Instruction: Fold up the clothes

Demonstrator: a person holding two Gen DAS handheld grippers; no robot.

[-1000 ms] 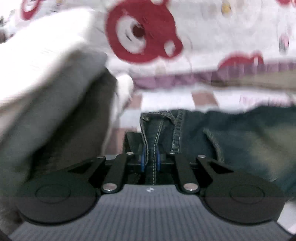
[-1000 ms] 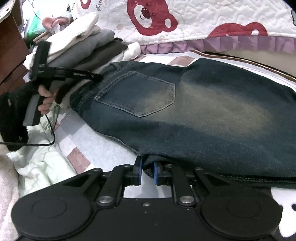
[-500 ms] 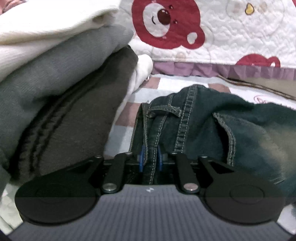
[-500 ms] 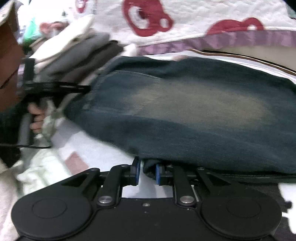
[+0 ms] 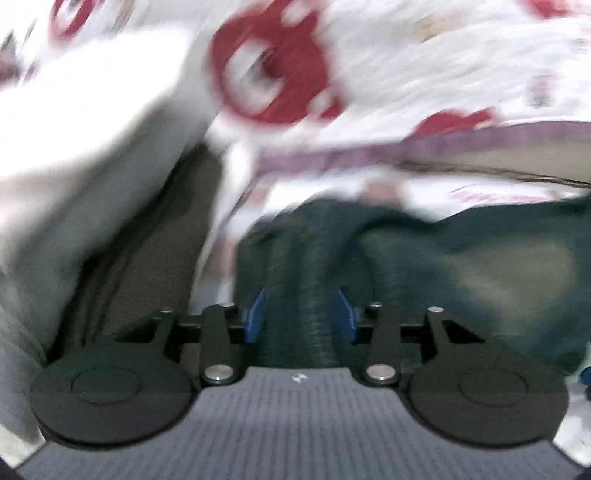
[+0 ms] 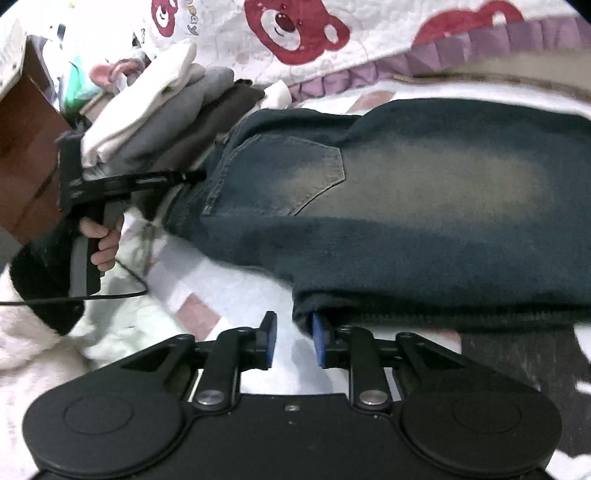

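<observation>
Jeans (image 6: pixel 424 206): lay flat on the bed sheet (image 6: pixel 221 291), back pocket up, long axis running from the waistband out to the right
Left gripper (image 5: pixel 300 314): at the waistband end of the jeans; fingers (image 5: pixel 256 314) spread apart, denim bunched between them, not pinched; view blurred
Right gripper (image 6: pixel 291 334): at the near edge of the jeans, by the crotch corner; fingers (image 6: pixel 269 334) parted, right pad touching the cloth, nothing clamped
Folded stack (image 6: pixel 162 118): just beyond the waistband of the jeans
Bear quilt (image 6: pixel 295 33): behind the jeans
Key relation: jeans lay straight ahead of both grippers; the left was nearer the waistband
Stage: released after a lay-down or about to regrasp; cannot tell
</observation>
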